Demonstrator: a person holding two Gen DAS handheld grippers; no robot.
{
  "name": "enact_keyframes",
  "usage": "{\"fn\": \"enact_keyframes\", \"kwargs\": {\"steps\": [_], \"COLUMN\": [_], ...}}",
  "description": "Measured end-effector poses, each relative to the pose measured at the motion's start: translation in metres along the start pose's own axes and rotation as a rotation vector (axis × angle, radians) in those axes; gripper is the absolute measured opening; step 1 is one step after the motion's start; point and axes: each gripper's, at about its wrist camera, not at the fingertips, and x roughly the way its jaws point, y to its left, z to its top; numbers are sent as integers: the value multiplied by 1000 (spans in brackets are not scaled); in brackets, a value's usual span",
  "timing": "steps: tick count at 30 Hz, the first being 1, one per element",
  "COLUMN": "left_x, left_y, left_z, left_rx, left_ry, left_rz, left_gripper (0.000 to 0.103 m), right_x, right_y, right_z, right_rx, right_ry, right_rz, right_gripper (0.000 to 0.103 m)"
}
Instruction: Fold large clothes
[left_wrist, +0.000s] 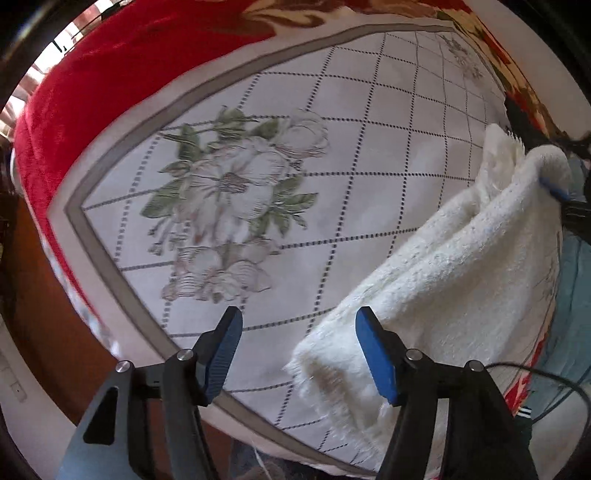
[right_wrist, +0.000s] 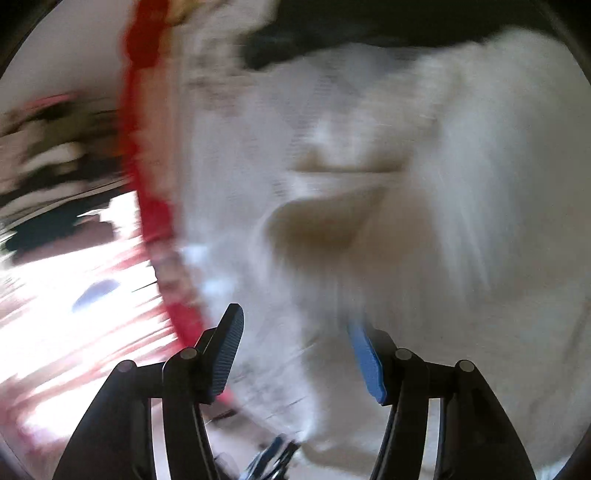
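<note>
A white fluffy garment (left_wrist: 461, 266) lies bunched on the bed, running from the lower middle to the upper right of the left wrist view. My left gripper (left_wrist: 299, 347) is open just above the bed. Its right pad (left_wrist: 376, 354) sits at the garment's near edge, and only the bed cover shows in the gap between its fingers. At the far end of the garment, the blue tip of my right gripper (left_wrist: 554, 190) rests against the fabric. The right wrist view is blurred. There the garment (right_wrist: 443, 184) fills the middle and right, and the right gripper (right_wrist: 295, 350) is open with nothing pressed between its pads.
The bed has a white quilted cover (left_wrist: 369, 129) with a flower print and a grey border (left_wrist: 110, 266). A red blanket (left_wrist: 110, 74) lies behind it and shows as a red strip (right_wrist: 147, 184). Brown floor (left_wrist: 37, 295) is off the bed's left edge. A black cable (left_wrist: 554, 380) loops at lower right.
</note>
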Motion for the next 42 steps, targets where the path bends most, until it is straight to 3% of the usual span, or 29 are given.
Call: {"fn": "enact_keyframes", "kwargs": {"steps": [2,3,5,7,9,11,13,17,18,19,20,21,24,26,28,30,31,32,33,35,37,40,42], "left_x": [-7,-9,-13,-12,-6,1,7,15,15,15,13,13,7,2,-7,-18,-20,-22,-24,-24,-21,-19,-9], "left_y": [0,-2,-9,-17,-32,-42,-48,-58,-60,-63,-64,-65,-67,-67,-67,-68,-71,-75,-76,-78,-77,-72,-74], "left_z": [-4,-7,-9,-3,-1,-1,1,8,9,11,11,12,16,16,14,9,7,5,2,-4,-16,-38,-47], "left_rx": [0,5,12,39,74,92,96,94,98,103,106,106,96,97,104,139,161,185,196,190,165,137,134], "left_ry": [-5,-7,-19,-25,-21,-18,-9,-12,-15,-26,-34,-38,-52,-56,-73,-102,-117,-129,-131,-118,-94,-89,-76], "left_rz": [-3,-7,-11,-10,-7,-5,-3,6,17,36,45,49,60,64,82,125,148,165,168,155,132,151,163], "left_gripper": [62,62,62,63,68,74,84,86,86,86,86,86,86,86,86,86,86,86,86,86,86,86,86], "right_x": [-26,-45,-86,-124,-138,-133,-113,-55,-50,-50,-51,-53,-71,-88,-102,-109,-109,-108,-109,-125,-165,-205,-213], "right_y": [-3,-9,-29,-61,-98,-139,-180,-212,-216,-216,-215,-216,-225,-239,-270,-298,-308,-320,-331,-342,-339,-314,-293], "right_z": [-6,-10,-19,-26,-27,-23,-13,8,10,10,7,2,-30,-68,-120,-169,-187,-206,-221,-242,-259,-254,-238], "right_rx": [-38,-48,-67,-91,-80,-45,-10,-14,-5,2,-4,2,97,182,359,493,529,566,588,562,482,333,202], "right_ry": [-14,-47,-150,-255,-280,-251,-183,-64,-86,-122,-151,-175,-284,-368,-425,-410,-374,-311,-238,-207,-273,-308,-267], "right_rz": [93,99,25,-121,-221,-249,-141,58,104,130,144,159,185,170,192,156,118,74,46,47,-37,-88,-67], "right_gripper": [61,61,62,67,69,69,69,74,74,66,44,42,36,36,37,43,56,62,62,62,62,62,62]}}
